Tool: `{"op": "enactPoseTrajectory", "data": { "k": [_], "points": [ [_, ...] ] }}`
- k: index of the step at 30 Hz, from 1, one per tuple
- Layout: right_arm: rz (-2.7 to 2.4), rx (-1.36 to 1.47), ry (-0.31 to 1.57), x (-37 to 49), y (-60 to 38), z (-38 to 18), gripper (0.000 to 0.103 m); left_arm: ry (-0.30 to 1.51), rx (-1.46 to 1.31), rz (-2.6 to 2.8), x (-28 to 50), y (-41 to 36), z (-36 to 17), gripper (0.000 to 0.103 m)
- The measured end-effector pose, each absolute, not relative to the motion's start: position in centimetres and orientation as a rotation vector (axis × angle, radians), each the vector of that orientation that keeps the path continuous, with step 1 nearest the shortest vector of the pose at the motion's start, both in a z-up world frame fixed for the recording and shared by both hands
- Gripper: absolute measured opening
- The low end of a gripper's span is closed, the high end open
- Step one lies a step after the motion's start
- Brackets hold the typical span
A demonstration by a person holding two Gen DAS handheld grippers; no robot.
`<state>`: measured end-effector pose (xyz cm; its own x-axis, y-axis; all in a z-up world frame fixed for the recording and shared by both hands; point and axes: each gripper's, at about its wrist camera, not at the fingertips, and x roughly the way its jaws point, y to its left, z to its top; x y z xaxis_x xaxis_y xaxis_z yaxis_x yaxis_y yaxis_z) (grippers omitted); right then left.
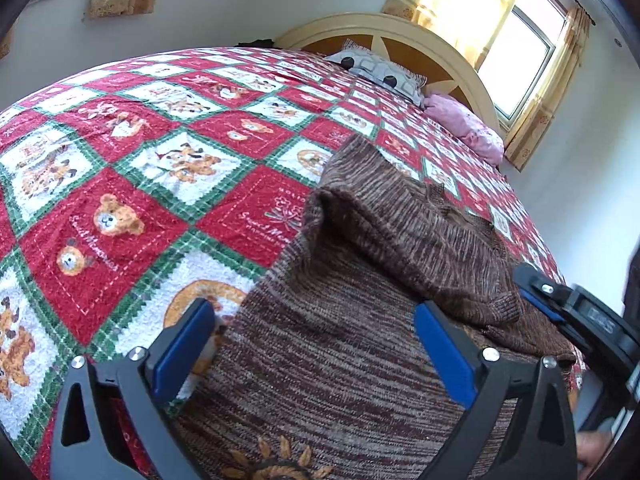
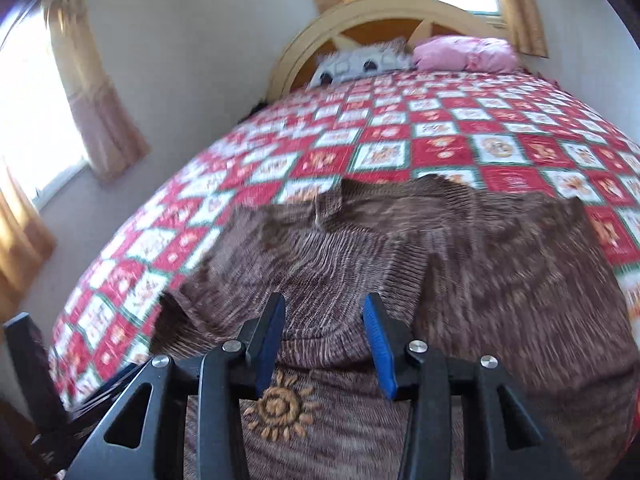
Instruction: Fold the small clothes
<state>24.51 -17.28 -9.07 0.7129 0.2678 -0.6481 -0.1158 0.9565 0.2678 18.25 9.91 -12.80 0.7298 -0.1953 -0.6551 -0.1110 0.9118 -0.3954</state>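
**Left jaws wide over the sweater, right jaws half apart with knit between**

The left gripper stands with its jaws spread as wide as they go, holding nothing; its blue pads hang just above the brown knit sweater. The right gripper has its jaws partly apart. Sweater fabric bulges up between its 2 pads, but whether they press on it I cannot tell; that view is blurred.

The sweater lies on the near part of the bed, 1 sleeve folded across its body, an embroidered sun near its hem. Under it spreads a red, white and green teddy-bear quilt. At the arched wooden headboard rest a grey patterned pillow and a pink pillow. Yellow curtains frame bright windows.
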Motion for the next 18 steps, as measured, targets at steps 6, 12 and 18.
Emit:
{"op": "enactPoseTrajectory", "data": {
  "k": [6, 12, 18],
  "points": [
    [0.397, 0.202, 0.907, 25.8, -16.2, -11.5, 0.042, 0.754, -0.442, -0.057, 18.4, 10.1, -12.9, 0.103],
    [0.518, 0.082, 1.013, 20.7, -17.0, -12.9, 0.042, 0.754, -0.443, -0.057, 18.3, 10.0, -12.9, 0.103],
    [0.449, 0.194, 0.830, 20.3, -19.8, -8.9, 0.043, 0.757, -0.433, -0.052, 18.3, 9.9, -12.9, 0.103]
  ]
}}
